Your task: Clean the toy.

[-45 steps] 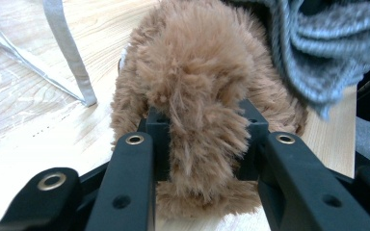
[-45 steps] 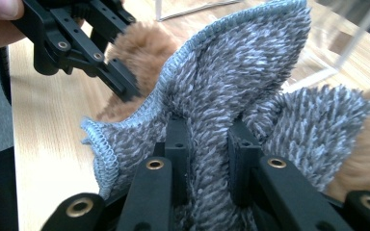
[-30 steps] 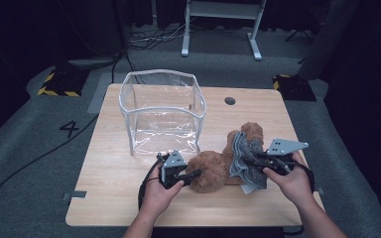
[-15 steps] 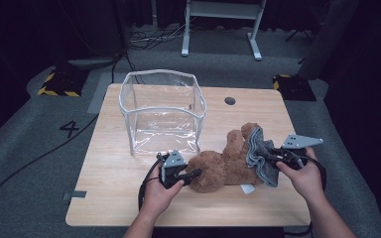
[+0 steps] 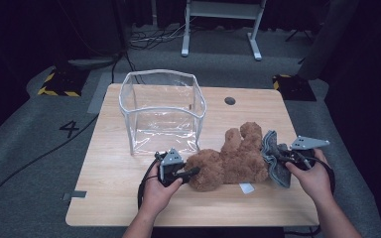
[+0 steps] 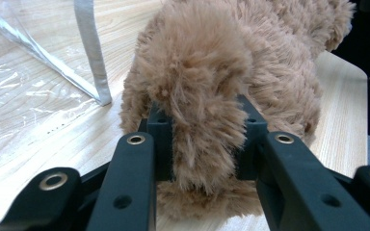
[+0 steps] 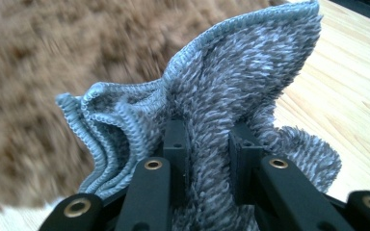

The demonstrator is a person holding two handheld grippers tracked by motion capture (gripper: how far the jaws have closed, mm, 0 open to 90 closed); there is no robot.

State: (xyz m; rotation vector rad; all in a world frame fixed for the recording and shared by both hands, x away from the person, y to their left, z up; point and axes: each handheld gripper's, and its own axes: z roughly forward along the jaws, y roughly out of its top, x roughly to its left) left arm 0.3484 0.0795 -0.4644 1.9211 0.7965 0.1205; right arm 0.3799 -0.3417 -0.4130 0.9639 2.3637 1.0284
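Pinching a limb of the brown teddy bear (image 5: 230, 161) with the left claw (image 5: 191, 173), clamping the grey cloth (image 5: 274, 157) in the right claw (image 5: 280, 159); bear lay mid-desk (image 5: 114, 198), right of the clear bag (image 5: 161, 111).

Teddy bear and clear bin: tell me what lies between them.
Bare wood of the table separates the teddy bear from the clear bin in the high view.

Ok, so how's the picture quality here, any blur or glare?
High view: the table is evenly lit, the surroundings dark, and the clear bag shows faint sheen. Right gripper view: the brown plush toy is blurred, the grey cloth sharp. Left gripper view: crisp fur, glare on plastic.
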